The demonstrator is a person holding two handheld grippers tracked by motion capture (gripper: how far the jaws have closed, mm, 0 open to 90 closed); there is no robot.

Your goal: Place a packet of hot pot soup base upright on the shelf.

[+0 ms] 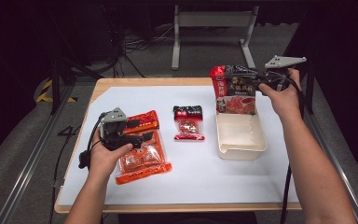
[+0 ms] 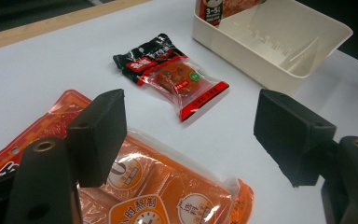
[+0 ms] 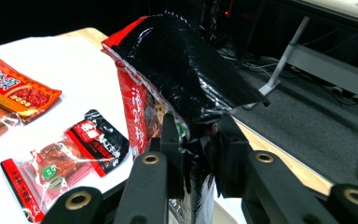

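My right gripper (image 1: 256, 80) is shut on the top of a tall red and black food bag (image 1: 235, 91), which stands upright at the far end of a cream plastic tray (image 1: 242, 140). Close up, that bag (image 3: 168, 79) is pinched between the jaws of the right gripper (image 3: 199, 154). My left gripper (image 1: 137, 133) hovers open over a large orange packet (image 1: 142, 156) at the table's left. From the left gripper (image 2: 191, 135), the orange packet (image 2: 168, 196) lies just below the jaws. A small red and black snack packet (image 1: 188, 122) lies in the middle.
A white sheet (image 1: 186, 182) covers the wooden table. The small snack packet (image 2: 175, 74) and the cream tray (image 2: 279, 37) lie beyond the left jaws. A metal stand (image 1: 212, 32) and cables sit on the floor behind the table.
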